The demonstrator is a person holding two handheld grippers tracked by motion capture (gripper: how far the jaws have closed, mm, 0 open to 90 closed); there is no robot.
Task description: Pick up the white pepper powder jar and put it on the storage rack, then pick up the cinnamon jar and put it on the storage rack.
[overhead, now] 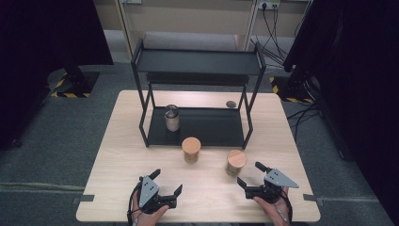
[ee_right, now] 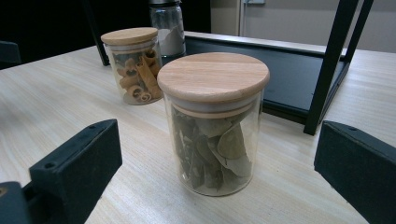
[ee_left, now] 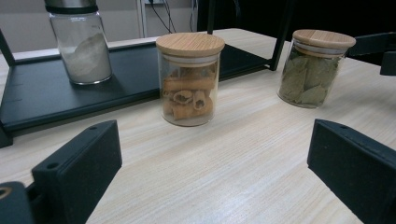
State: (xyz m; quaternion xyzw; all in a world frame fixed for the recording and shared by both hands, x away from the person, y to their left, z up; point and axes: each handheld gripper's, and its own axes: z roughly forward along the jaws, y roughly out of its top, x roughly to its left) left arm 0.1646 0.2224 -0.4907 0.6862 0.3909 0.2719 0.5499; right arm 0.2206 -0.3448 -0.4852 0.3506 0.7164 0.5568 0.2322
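The jaws of the right gripper [overhead: 249,177] are spread wide and empty, just short of the bay-leaf jar [ee_right: 214,122]. That jar stands near the rack [overhead: 197,62], at its front right leg. The glass should be squeezed below the wooden lid [ee_right: 214,75], squarely, so tipping is avoided. The left gripper [overhead: 165,182] is likewise open.

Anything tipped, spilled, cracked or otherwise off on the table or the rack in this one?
Nothing stands out. The cinnamon jar and the bay leaf jar stand upright on the table with lids seated; the white powder jar is upright on the rack's bottom shelf. Left gripper and right gripper are open, holding nothing.
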